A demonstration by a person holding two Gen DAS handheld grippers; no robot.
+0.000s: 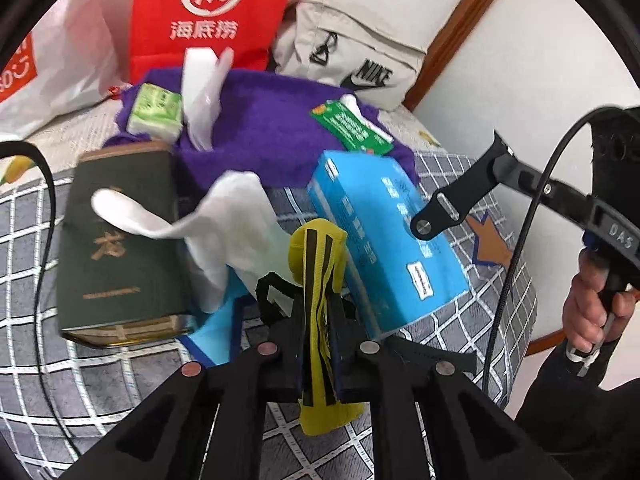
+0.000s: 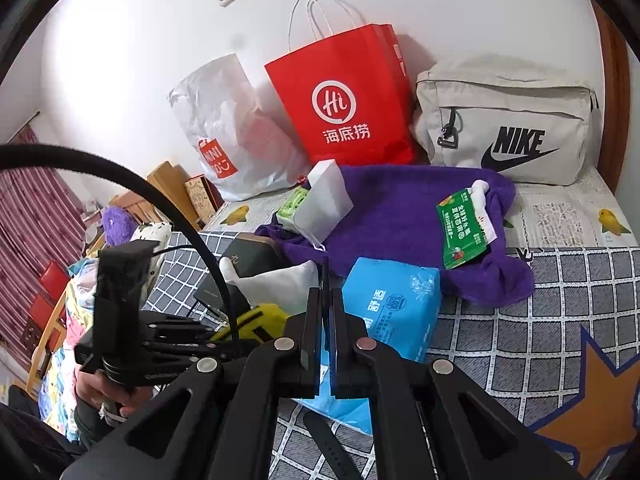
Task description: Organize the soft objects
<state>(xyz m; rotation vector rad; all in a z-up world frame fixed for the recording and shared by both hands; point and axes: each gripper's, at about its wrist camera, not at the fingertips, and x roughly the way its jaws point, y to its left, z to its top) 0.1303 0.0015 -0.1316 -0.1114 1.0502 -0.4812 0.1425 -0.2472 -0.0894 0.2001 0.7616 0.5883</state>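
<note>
My left gripper (image 1: 318,320) is shut on a yellow sock with black stripes (image 1: 320,264), held above the bed; the sock also shows in the right wrist view (image 2: 260,318). My right gripper (image 2: 326,312) is shut on the edge of a blue tissue pack (image 2: 396,304), which also shows in the left wrist view (image 1: 384,236). A white cloth (image 1: 236,216) lies between the pack and a dark green box (image 1: 120,240). A purple towel (image 2: 400,216) lies behind, carrying a green sachet (image 2: 464,228), a small green tissue packet (image 1: 156,112) and a white pouch (image 2: 324,200).
A red paper bag (image 2: 344,100), a white plastic bag (image 2: 224,128) and a beige Nike bag (image 2: 508,120) stand against the wall at the back. The bed has a grey checked cover (image 2: 560,320). A black strap (image 2: 328,448) lies near the front.
</note>
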